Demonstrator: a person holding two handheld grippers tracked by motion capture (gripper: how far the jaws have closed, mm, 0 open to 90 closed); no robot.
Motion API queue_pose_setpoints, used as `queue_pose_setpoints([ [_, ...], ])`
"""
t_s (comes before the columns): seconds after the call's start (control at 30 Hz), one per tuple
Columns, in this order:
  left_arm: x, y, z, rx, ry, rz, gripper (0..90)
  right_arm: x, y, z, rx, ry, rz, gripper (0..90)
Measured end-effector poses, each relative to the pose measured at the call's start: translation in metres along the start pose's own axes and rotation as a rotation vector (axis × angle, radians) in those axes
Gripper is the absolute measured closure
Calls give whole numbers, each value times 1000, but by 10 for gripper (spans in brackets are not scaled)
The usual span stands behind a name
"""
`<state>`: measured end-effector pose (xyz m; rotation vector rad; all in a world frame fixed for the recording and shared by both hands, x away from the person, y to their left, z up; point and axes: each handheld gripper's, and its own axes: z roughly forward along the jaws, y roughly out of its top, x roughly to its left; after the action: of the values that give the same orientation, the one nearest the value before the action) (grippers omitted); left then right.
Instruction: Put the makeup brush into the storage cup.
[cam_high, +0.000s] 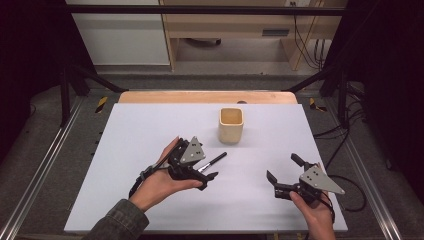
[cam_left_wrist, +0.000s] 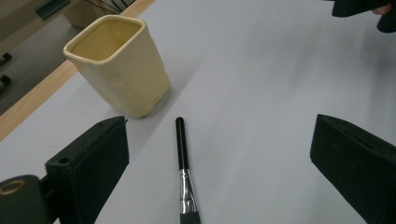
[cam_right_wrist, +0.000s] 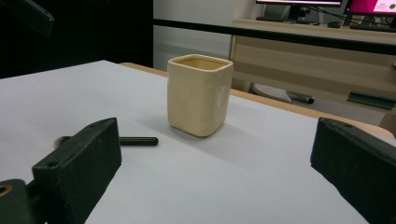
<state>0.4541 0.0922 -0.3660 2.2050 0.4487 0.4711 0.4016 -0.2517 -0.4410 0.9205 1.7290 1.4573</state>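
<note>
A makeup brush (cam_left_wrist: 183, 171) lies flat on the white table (cam_high: 140, 200), directly between the spread jaws of the left gripper (cam_high: 210, 172). It has a slim black handle, a silver metal ferrule and a dark bristle end nearest the gripper's body; in the left gripper view the handle points away from the tool toward open table, its rounded tip stopping just short of a cream square-sided ceramic cup (cam_left_wrist: 117, 63). That cup stands upright ahead and to the left of this gripper's jaws, glossy, with softly rounded corners and a slightly uneven wall. The left gripper is released, its pads wide of the brush on either side, touching nothing. The right gripper (cam_high: 282, 175) is also released, jaws well apart over bare table, with the cup ahead of it between them and the brush handle beyond its left jaw
</note>
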Motion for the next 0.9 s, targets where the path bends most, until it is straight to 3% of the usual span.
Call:
queue_pose_setpoints([
  [0.3, 7, 6, 24, 80, 25, -2, 42, 0, 0, 2, 1, -6, 17, 23],
  [0.47, 12, 7, 36, 131, 52, 21, 47, -1, 0, 3, 4, 0, 24, 25],
  [0.9, 23, 3, 50, 168, 62, -6, 46, 0, 0, 2, 4, 7, 21, 24],
])
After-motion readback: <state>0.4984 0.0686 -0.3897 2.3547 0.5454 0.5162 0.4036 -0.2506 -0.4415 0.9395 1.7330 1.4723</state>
